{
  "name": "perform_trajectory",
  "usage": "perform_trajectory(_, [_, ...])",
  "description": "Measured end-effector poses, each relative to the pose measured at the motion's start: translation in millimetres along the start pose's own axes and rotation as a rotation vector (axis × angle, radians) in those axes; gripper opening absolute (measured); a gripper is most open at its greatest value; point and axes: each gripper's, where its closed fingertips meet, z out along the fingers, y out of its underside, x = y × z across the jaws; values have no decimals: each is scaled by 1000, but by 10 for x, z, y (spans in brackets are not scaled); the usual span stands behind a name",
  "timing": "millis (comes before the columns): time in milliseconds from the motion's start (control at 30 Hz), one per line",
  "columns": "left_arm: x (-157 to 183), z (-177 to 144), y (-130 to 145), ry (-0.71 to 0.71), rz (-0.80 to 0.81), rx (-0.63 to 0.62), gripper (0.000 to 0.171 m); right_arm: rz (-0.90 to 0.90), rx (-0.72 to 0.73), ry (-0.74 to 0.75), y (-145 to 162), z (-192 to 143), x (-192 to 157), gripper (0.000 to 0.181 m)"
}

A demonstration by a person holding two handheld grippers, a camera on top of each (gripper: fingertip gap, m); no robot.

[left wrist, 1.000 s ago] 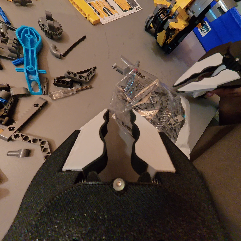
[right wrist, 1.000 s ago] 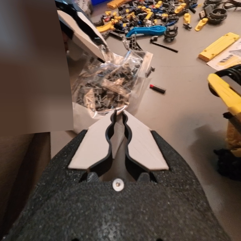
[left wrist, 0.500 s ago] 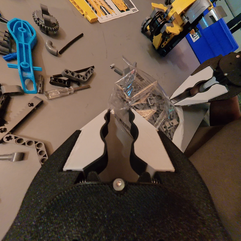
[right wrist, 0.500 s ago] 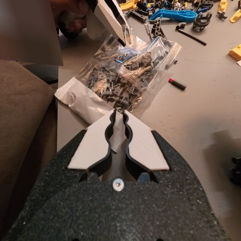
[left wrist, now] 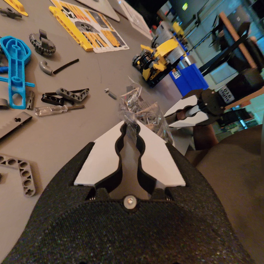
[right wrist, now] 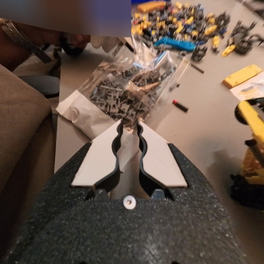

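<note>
since the earlier frame the left gripper (left wrist: 131,123) has narrowed and now pinches a corner of the clear plastic bag of small grey parts (left wrist: 140,114). left of it on the grey table (left wrist: 88,74) lie a blue plastic lever (left wrist: 15,68) and a clear-handled screwdriver (left wrist: 57,109). right gripper (right wrist: 129,121), fingers slightly apart, touches the bag's near edge (right wrist: 121,91); whether it grips, cannot tell. far right stands a yellow brick vehicle (left wrist: 158,61).
</note>
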Motion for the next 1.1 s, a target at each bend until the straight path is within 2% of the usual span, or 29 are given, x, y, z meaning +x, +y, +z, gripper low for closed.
perform_trajectory(133, [102, -20, -119, 40, -36, 64, 5, -55, 163, -2, -332, -32, -69, 31])
perform_trajectory(267, [203, 3, -196, 38, -21, 88, 4, -155, 236, 14, -574, 48, -207, 46])
perform_trajectory(400, [323, 20, -254, 45, -3, 110, 3, -261, 160, 102, -570, 232, -223, 67])
perform_trajectory(500, [340, 22, -227, 31, 32, 86, 5, -409, 52, 226, -464, 347, -167, 69])
perform_trajectory(567, [333, 18, -214, 30, 32, 81, 5, -478, 15, 270, -443, 400, -187, 62])
perform_trajectory(667, [459, 14, -224, 111, 9, 96, 6, -500, -38, 268, -405, 472, -258, 38])
perform_trajectory(767, [523, 29, -202, 123, 35, 97, 6, -507, -71, 284, -400, 477, -266, 4])
perform_trajectory(800, [553, 19, -212, 132, 46, 107, 7, -497, -76, 292, -403, 467, -252, 0])
perform_trajectory(867, [649, -38, -276, 179, 60, 161, 32, -468, -77, 311, -410, 416, -205, 0])
perform_trajectory(967, [770, -229, -438, 268, 50, 299, 55, -374, 18, 337, -512, 245, -103, 0])
perform_trajectory(1033, [751, -367, -524, 278, 46, 390, 67, -249, 148, 307, -644, 71, -62, 0])
perform_trajectory(1100, [748, -453, -539, 276, 79, 446, 71, -87, 307, 228, -789, -127, -50, 0])
